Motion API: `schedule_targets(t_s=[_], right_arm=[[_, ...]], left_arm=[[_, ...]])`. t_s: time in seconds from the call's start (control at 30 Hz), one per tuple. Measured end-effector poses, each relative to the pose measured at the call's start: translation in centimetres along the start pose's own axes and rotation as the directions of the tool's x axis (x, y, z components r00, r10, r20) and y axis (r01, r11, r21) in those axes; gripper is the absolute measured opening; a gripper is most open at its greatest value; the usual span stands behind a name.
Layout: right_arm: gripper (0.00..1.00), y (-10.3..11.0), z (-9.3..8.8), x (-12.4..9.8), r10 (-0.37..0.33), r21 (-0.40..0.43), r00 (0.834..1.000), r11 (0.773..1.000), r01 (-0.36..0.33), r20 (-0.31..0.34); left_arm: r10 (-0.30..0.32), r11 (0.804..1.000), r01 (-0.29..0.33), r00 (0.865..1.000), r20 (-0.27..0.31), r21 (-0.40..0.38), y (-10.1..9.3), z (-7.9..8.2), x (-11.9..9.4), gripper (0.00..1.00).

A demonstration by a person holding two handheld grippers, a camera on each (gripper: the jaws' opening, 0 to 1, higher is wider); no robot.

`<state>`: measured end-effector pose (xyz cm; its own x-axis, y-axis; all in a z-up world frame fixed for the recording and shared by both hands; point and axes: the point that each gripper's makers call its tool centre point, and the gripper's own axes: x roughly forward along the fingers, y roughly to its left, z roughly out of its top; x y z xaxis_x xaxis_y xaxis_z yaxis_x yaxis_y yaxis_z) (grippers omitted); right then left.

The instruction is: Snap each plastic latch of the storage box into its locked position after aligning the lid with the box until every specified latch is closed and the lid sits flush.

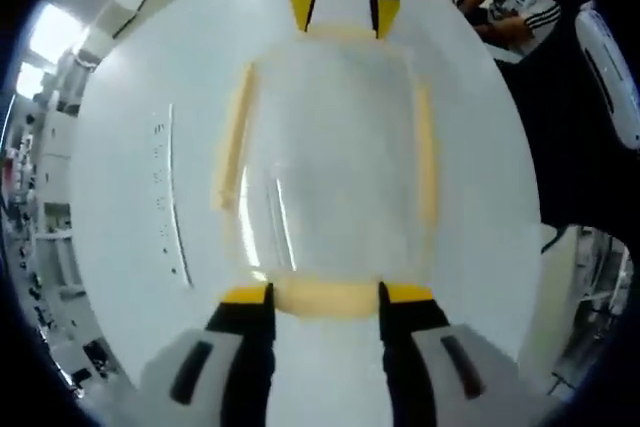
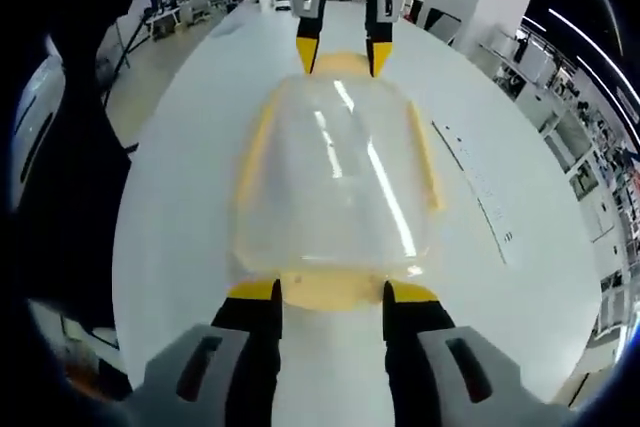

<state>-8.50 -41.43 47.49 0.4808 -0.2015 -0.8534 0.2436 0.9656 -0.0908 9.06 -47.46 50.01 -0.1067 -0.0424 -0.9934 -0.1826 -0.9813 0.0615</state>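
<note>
- Tongs first: the left tongs (image 1: 327, 294) stand with their yellow tips spread, one on each side of the near end latch (image 1: 327, 297) of the storage box, at the latch's edge; whether they press it I cannot tell.
- Likewise the right tongs (image 2: 333, 292) stand spread to either side of the opposite end latch (image 2: 332, 289), tips close against it, gripping nothing that I can make out.
- Each pair also shows at the top of the other's view, at the far end of the box, so the two face one another across its length.
- Clear and pale, the storage box (image 1: 330, 162) lies in the middle of the white worktop (image 1: 130, 247), with its transparent lid (image 2: 335, 172) on top and looking squared to the body.
- Along both long sides run yellow latches (image 1: 234, 142), lying flat against the walls; I judge those closed, though the blur leaves some doubt.
- Both end latches look folded down too, but it is too soft to tell whether they have clicked home.
- My reading: aligning is done, the side latches are probably done, and the two end latches are the step in hand or just finishing; a flush check is left.
- Farther out, a printed scale (image 1: 165, 197) marks the worktop beside the box, and a person in a striped sleeve (image 1: 520, 7) sits beyond the worktop's edge.
</note>
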Motion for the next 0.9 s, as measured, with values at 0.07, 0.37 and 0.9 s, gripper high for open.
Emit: schedule_targets(t_s=[0.07, 0.37, 0.9], right_arm=[[0.40, 0.1, 0.7, 0.4, 0.006, -0.012, 1.000, 1.000, -0.006, -0.008], [0.40, -0.1, 3.4, 2.3, 0.026, -0.067, 0.999, 0.997, -0.029, -0.035], [0.40, -1.5, 5.9, 4.6, 0.052, -0.141, 0.995, 0.988, -0.063, -0.083]], left_arm=[[0.003, 1.000, -0.003, 1.000, 0.002, -0.014, -0.3, -0.9, 0.0, 0.40], [0.023, 0.996, -0.022, 1.000, 0.010, -0.081, -1.4, -4.5, 0.0, 0.40], [0.046, 0.985, -0.040, 0.998, 0.032, -0.170, -1.6, -7.8, 0.5, 0.40]])
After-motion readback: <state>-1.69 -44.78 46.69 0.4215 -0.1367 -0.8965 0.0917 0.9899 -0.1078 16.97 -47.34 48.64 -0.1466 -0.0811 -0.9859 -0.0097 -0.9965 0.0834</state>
